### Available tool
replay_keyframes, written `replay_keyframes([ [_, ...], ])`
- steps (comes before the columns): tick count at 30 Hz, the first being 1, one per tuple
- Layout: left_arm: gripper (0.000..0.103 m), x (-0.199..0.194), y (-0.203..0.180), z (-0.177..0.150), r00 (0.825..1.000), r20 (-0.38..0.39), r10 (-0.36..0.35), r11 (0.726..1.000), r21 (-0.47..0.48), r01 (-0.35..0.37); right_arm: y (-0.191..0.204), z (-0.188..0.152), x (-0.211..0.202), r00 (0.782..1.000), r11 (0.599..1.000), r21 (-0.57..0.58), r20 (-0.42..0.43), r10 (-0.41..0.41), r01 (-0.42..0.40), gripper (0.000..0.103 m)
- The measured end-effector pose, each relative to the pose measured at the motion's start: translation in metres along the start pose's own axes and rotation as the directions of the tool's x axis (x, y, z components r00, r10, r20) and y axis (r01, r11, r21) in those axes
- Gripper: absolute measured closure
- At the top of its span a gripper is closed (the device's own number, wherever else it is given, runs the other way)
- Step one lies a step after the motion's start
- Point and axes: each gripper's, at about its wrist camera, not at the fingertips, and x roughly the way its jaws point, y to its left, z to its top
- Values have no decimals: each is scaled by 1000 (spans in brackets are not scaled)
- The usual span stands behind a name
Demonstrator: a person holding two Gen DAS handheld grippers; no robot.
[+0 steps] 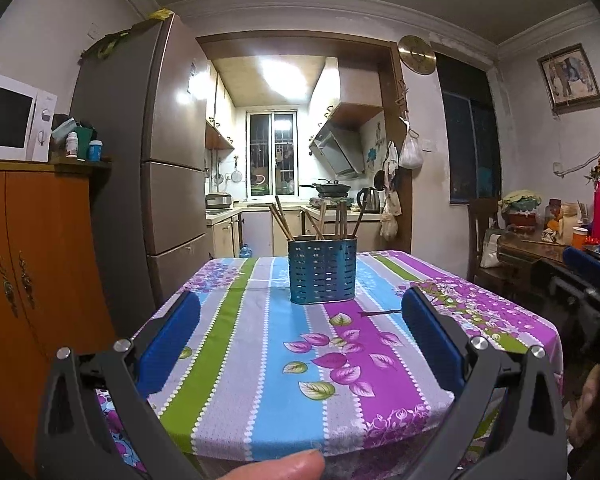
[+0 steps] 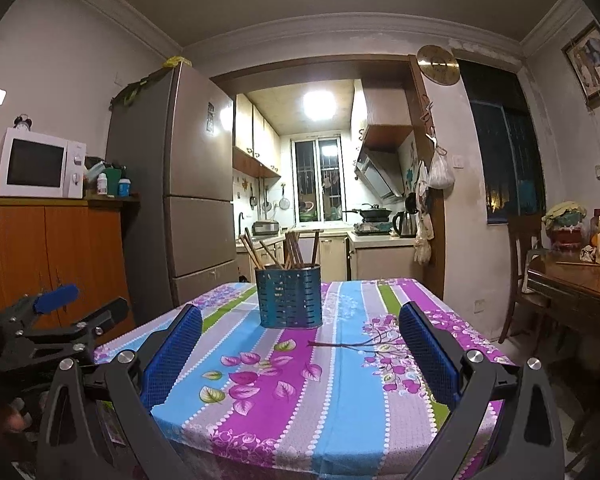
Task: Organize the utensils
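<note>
Chopsticks, brown and wooden, are seen standing in a blue perforated metal holder near the far middle of the floral striped tablecloth. Left gripper and right gripper are held spread and empty, short of the holder. No loose utensil is visible; a centred, level approach toward the holder is advised.

Right gripper spread wide, empty, above near edge of tablecloth. Blue holder with chopsticks upright near far edge. Left gripper beyond left edge.
</note>
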Motion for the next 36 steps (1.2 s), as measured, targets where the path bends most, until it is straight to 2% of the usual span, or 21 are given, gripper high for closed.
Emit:
replay_keyframes([
  [8, 5, -1, 0, 1, 1000, -11, 10, 1000, 0, -10, -1, -6, 1, 1000, 1000, -6, -4, -6, 6, 5],
  [18, 5, 11, 2, 0, 997, -59, 44, 999, -11, -45, 2, -9, -2, 1000, 1000, -19, 0, 4, -4, 5],
  [36, 5, 20, 4, 3, 996, -68, 65, 998, -19, -67, 6, -6, 0, 1000, 999, -35, -21, 20, -21, 5],
])
